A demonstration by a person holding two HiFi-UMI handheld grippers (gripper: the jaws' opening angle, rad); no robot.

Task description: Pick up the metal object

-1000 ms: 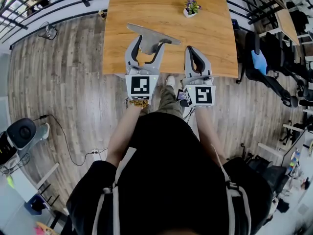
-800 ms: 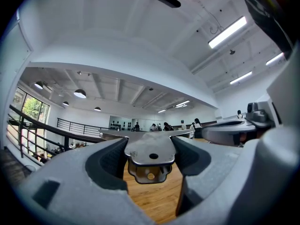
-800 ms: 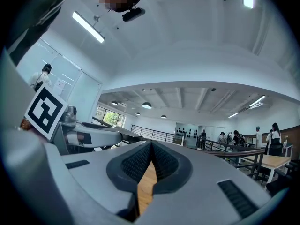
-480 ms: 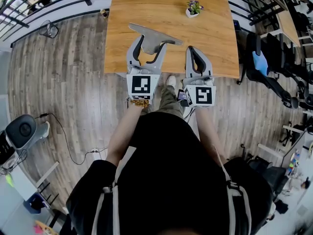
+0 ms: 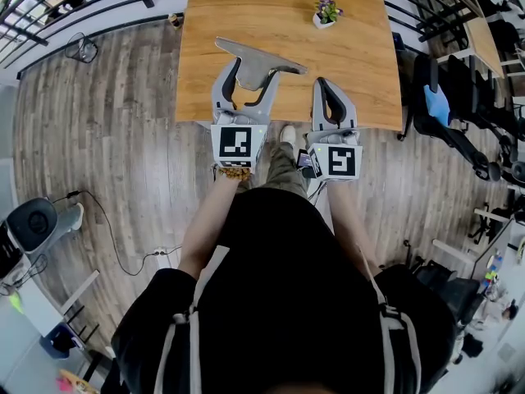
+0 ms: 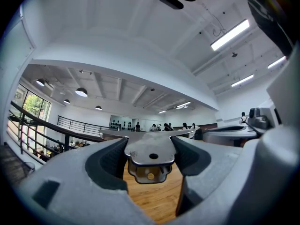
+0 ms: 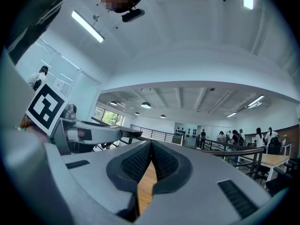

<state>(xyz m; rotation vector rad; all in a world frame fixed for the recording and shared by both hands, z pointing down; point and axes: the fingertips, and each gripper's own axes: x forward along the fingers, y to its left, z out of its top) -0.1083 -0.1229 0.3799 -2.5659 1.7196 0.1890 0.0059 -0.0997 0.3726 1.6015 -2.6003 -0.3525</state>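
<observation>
The metal object [image 5: 258,60] is a flat grey plate with a long wing-like bar at its far end. It hangs just above the wooden table [image 5: 361,64], near the table's front edge. My left gripper [image 5: 250,80] is shut on its narrow stem, one jaw on each side. In the left gripper view the metal object [image 6: 150,153] sits level between the dark pads [image 6: 112,161], a round hole in its top face. My right gripper [image 5: 326,89] stays beside it to the right, over the table edge. Its jaws [image 7: 151,149] are shut with nothing between them.
A small potted plant [image 5: 326,13] stands at the table's far right. Dark office chairs [image 5: 447,117] crowd the right side of the table. A round grey device [image 5: 33,224] with a cable lies on the wood floor at left. The person's shoes [image 5: 285,138] show below the table edge.
</observation>
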